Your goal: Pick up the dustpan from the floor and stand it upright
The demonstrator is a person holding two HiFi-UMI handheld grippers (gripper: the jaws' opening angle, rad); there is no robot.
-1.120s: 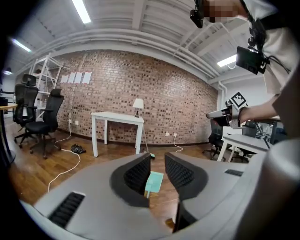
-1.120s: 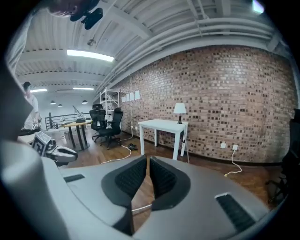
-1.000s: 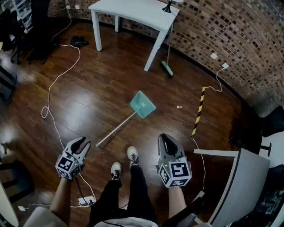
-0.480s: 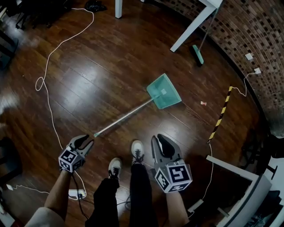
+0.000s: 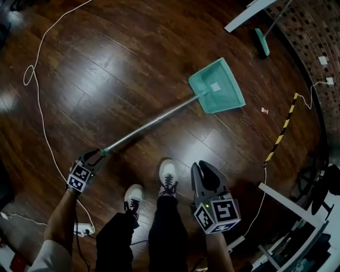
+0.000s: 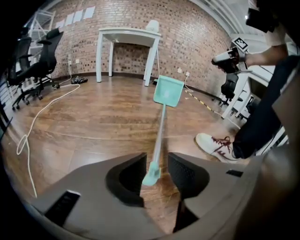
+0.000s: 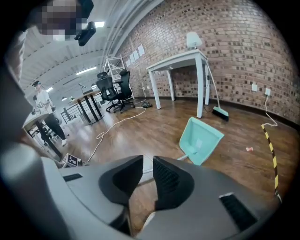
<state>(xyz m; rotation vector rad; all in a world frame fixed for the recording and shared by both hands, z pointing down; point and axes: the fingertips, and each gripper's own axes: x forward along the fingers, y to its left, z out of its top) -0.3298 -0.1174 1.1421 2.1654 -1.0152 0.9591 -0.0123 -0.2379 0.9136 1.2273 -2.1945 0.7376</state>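
The teal dustpan (image 5: 218, 87) lies flat on the wooden floor, its long metal handle (image 5: 151, 123) running down-left. My left gripper (image 5: 93, 157) is at the handle's end. In the left gripper view the teal end cap (image 6: 151, 175) sits between the jaws of the left gripper (image 6: 156, 160), which are opening, and the pads do not press on it. The pan (image 6: 168, 91) shows far along the handle. My right gripper (image 5: 205, 176) hovers beside the person's shoes, apart from the dustpan. The right gripper (image 7: 147, 164) has a narrow gap with nothing in it, and the dustpan (image 7: 201, 139) lies beyond.
A white cable (image 5: 36, 79) loops over the floor at left. A broom (image 5: 261, 42) leans by a white table leg (image 5: 248, 15) at the top right. A yellow-black strip (image 5: 281, 133) and a desk edge (image 5: 287, 202) lie at right. The person's shoes (image 5: 169, 178) stand between the grippers.
Both grippers have sunk toward the floor and the view has closed in on it. The left gripper has come to the handle's end. The dustpan has not moved on the floor.
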